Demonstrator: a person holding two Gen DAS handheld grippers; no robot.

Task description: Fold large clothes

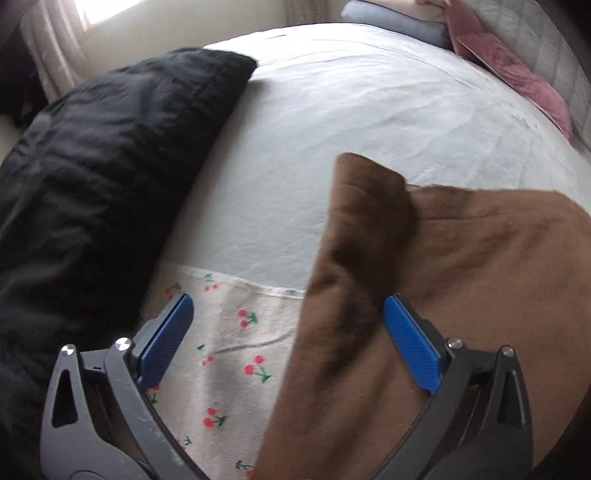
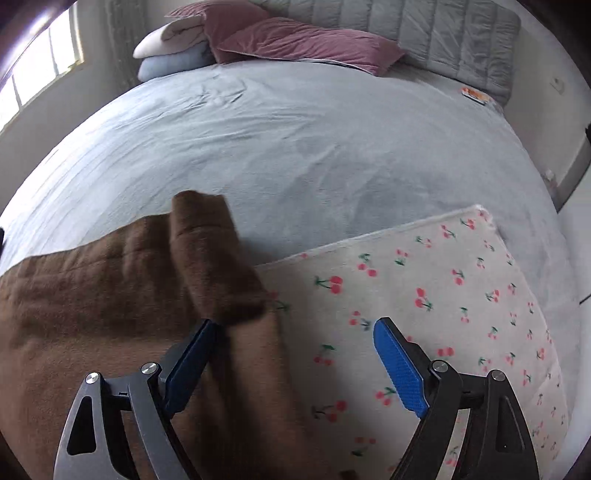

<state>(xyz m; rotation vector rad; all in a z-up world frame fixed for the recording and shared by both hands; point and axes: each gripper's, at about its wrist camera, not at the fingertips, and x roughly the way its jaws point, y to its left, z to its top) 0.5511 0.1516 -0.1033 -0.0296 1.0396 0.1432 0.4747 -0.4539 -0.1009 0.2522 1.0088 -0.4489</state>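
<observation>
A brown garment (image 1: 461,277) lies spread on the bed, with a folded-over sleeve or flap (image 1: 365,221) along its left edge. My left gripper (image 1: 288,325) is open above that left edge, the brown cloth between its blue pads but not pinched. In the right wrist view the same brown garment (image 2: 92,314) lies at the left with a folded flap (image 2: 210,251) on its right edge. My right gripper (image 2: 295,347) is open over that edge and the cherry-print cloth (image 2: 424,295).
A black quilted garment (image 1: 92,177) lies at the left of the bed. The pale sheet (image 2: 295,140) covers the bed. Pink pillows (image 2: 295,40), folded white and blue bedding (image 2: 173,51) and a grey quilted headboard (image 2: 424,33) sit at the far end.
</observation>
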